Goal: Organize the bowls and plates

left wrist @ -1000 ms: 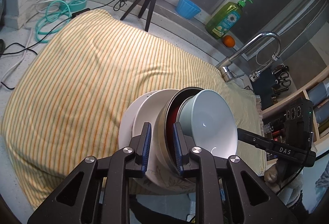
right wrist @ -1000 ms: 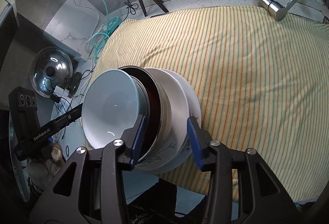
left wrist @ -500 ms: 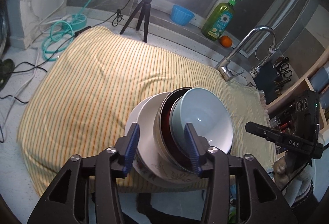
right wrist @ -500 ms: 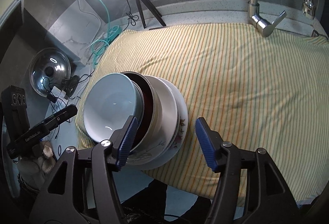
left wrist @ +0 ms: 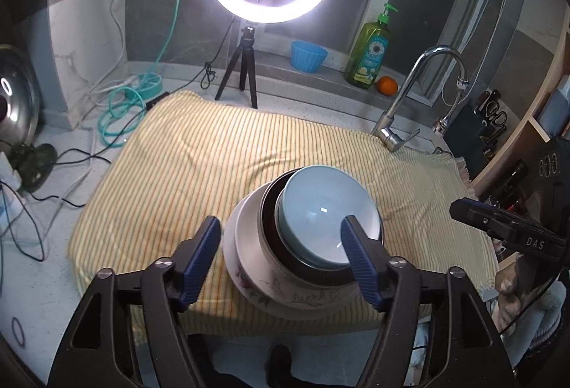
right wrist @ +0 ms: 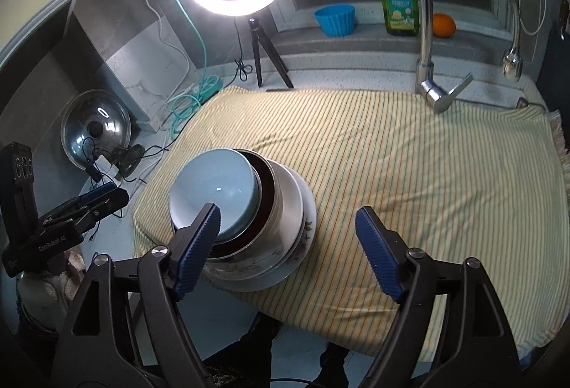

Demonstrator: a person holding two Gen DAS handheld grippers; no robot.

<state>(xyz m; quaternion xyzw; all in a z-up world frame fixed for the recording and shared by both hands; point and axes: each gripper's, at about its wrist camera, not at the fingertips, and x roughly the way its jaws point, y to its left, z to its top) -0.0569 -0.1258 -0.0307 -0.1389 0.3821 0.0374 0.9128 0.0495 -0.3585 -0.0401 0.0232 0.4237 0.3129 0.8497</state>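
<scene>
A stack of dishes stands near the front edge of the striped yellow cloth [left wrist: 199, 174] [right wrist: 409, 160]. On top is a pale blue bowl [left wrist: 326, 210] [right wrist: 213, 186], nested in a dark red-brown bowl [left wrist: 270, 217] [right wrist: 265, 188], then a white flowered bowl [left wrist: 249, 245] [right wrist: 285, 210] on white plates [left wrist: 245, 288] [right wrist: 306, 220]. My left gripper [left wrist: 281, 259] hovers above and before the stack, its jaws opening, with its pads clear of the dishes. My right gripper [right wrist: 288, 249] is likewise opening, free of the stack, which lies under its left finger [right wrist: 197, 245].
A lit ring light on a tripod [left wrist: 245, 74] [right wrist: 263, 56], a blue cup [left wrist: 308, 55], a green soap bottle [left wrist: 370, 49], an orange [left wrist: 387, 85] and the tap [left wrist: 409, 103] [right wrist: 427, 31] line the back. Cables [left wrist: 121, 103] and a steel lid [right wrist: 94, 131] lie left of the cloth.
Both grippers let go of the stack's rim, spread their jaws wide and drew back and up. The stack of dishes stays on the cloth.
</scene>
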